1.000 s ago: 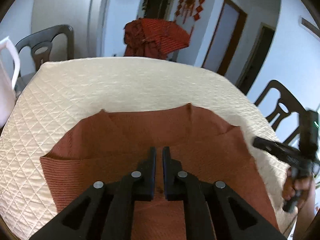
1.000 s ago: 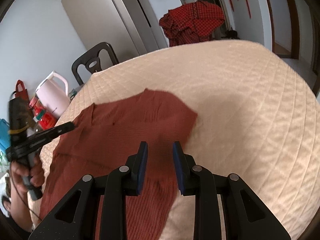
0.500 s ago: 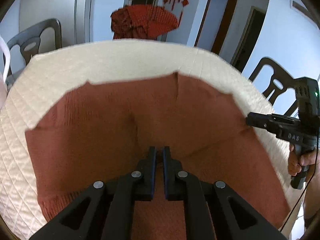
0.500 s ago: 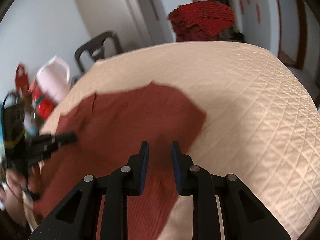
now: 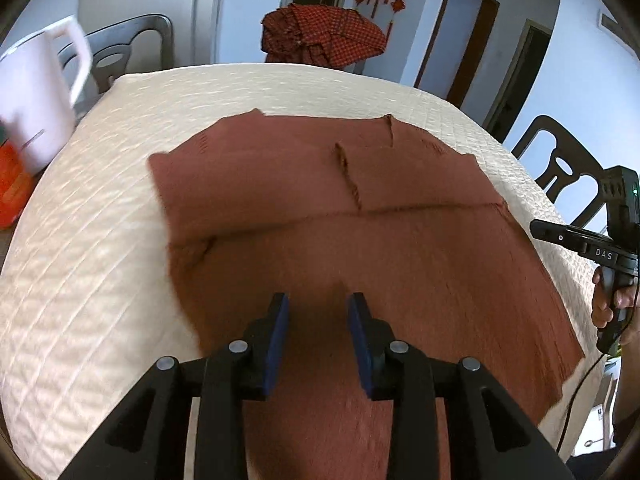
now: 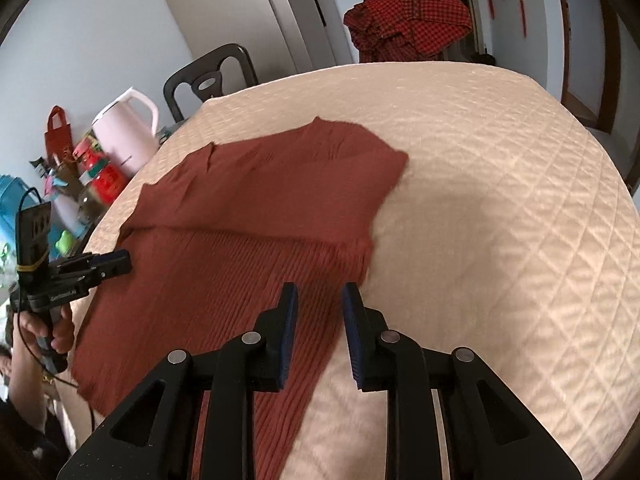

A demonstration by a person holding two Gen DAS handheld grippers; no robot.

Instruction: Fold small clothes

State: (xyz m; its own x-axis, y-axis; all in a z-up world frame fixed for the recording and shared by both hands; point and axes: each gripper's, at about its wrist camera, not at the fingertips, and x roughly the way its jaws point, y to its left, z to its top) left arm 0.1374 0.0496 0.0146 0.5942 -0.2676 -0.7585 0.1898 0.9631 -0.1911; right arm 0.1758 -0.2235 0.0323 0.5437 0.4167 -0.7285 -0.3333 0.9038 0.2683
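Here, both tongs hang parted above a rust-red knit garment on a quilted table.

The left gripper (image 5: 318,306) is opening its jaws, nothing pinched between them, only the rust-red knit garment (image 5: 360,248) lying below. The right gripper (image 6: 319,295) stands parted too, empty, over the garment's right edge. The garment, its far part folded over, lies across the near half of the quilted cream table cover (image 6: 500,184). A pale kettle (image 6: 126,132) stands off the table's left edge; a red checked cloth (image 5: 320,32) is heaped beyond the far edge.
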